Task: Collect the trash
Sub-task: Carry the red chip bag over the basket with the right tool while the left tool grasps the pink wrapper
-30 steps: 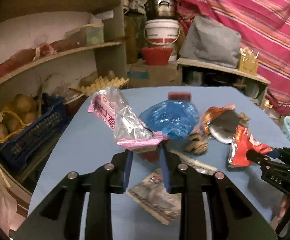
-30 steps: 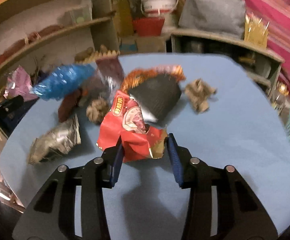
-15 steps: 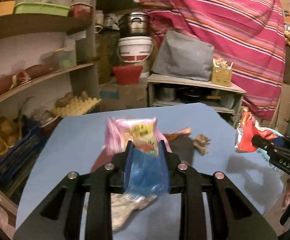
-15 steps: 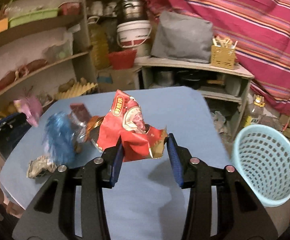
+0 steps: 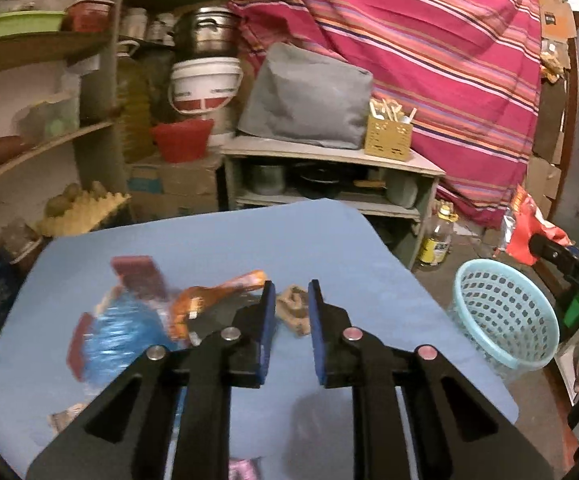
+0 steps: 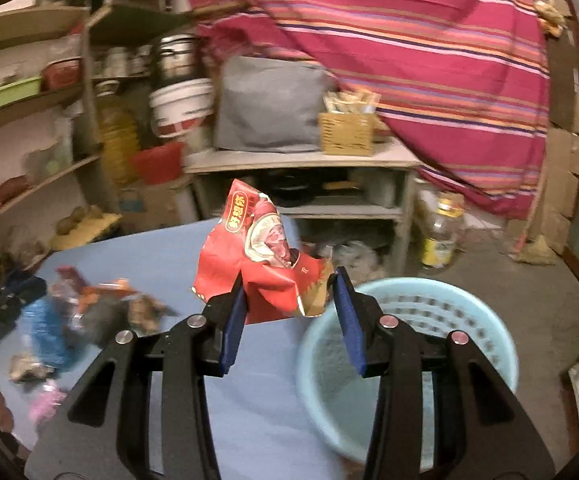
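Left gripper [image 5: 291, 300] body: black plastic linkage arms with triangular cut-outs
Left gripper pads [image 5: 267, 320]: flat blue strips lining the inner faces of the two fingers
Left gripper fasteners: four round silver pivot screws, two per side
Right gripper [image 6: 289, 292] body: same black linkage frame, matte finish
Right gripper pads [image 6: 234, 326]: blue, long and narrow
Right gripper fasteners: four round silver screws
Marking: white letters "DAS" on the right gripper's side, seen from the left wrist view
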`<state>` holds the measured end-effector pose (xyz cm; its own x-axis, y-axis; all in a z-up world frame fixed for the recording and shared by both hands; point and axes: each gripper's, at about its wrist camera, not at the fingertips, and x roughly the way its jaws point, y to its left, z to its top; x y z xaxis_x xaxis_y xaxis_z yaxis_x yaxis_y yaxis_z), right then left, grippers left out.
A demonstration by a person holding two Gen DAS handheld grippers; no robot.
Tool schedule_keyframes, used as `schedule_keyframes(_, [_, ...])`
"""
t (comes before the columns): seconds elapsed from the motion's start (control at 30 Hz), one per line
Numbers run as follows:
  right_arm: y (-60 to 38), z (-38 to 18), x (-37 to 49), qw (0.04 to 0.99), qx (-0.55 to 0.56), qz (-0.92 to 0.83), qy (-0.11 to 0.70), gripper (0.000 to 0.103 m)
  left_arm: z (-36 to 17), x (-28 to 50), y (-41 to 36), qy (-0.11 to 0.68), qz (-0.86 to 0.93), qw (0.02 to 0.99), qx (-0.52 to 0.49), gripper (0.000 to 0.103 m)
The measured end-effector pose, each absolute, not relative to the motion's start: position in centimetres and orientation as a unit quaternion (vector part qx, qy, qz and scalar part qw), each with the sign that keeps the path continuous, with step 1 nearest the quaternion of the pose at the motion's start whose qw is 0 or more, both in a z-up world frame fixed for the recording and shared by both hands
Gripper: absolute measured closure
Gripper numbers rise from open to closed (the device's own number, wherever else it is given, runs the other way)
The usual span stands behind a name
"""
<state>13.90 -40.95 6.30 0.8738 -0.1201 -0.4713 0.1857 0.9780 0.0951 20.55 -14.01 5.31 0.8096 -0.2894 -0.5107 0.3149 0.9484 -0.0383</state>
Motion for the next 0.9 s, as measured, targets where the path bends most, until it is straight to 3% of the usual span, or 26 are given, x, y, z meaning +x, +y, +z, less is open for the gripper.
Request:
schedule_keyframes(0.33, [-49.9,3.7,12.0,0.948,0.145,-0.141,0.247,0.060,4.3,22.3,-19.7,0.265,-0.204,0.941,0.043,0.089])
schedule_keyframes(0.6, [-49.1,2.9,12.3,0.947,0.115,-0.136,0.266,0.060,2.4,21.1,-15.2,0.287,-0.171,0.939,0.077,0.087])
schedule_keyframes(0.63, [-48.9,2.9,12.4,0.947,0.114,-0.134,0.267,0.060,2.0,20.7,-14.3,0.294,-0.165,0.938,0.076,0.081])
schedule_keyframes(0.67, [-48.6,2.9,12.6,0.948,0.114,-0.129,0.269,0.060,1.3,20.3,-13.1,0.306,-0.157,0.936,0.068,0.061])
schedule_keyframes(0.73, [-48.0,2.9,12.7,0.948,0.115,-0.121,0.270,0.060,0.1,19.1,-10.8,0.320,-0.141,0.936,0.052,0.033])
schedule_keyframes(0.9, [-46.6,3.1,12.7,0.950,0.118,-0.108,0.269,0.059,-2.9,15.6,-8.2,0.335,-0.105,0.933,0.082,0.031])
